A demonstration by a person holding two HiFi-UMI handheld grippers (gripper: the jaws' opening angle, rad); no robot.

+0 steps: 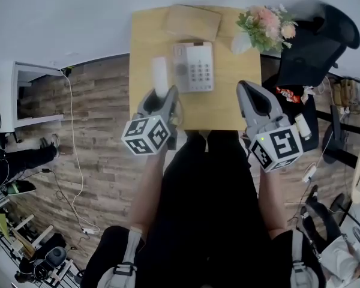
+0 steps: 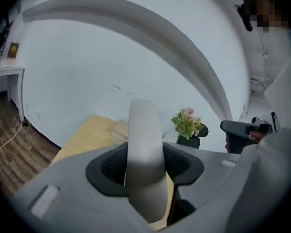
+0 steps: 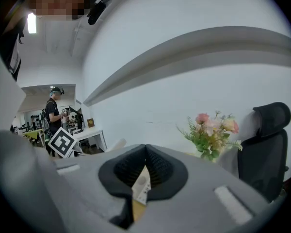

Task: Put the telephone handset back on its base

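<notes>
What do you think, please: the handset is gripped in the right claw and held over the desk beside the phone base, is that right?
Not quite: the left gripper view shows the handset gripped in the left claw, not the right. It is held over the desk beside the phone base.

One table point(image 1: 228, 104), one handset point(image 1: 160, 74), one base point(image 1: 194, 66), one pad point(image 1: 192, 21) far, one bouquet point(image 1: 265, 26) far right, one chair point(image 1: 315, 47) right, two grippers: left gripper point(image 1: 165, 92), right gripper point(image 1: 247, 89).
</notes>
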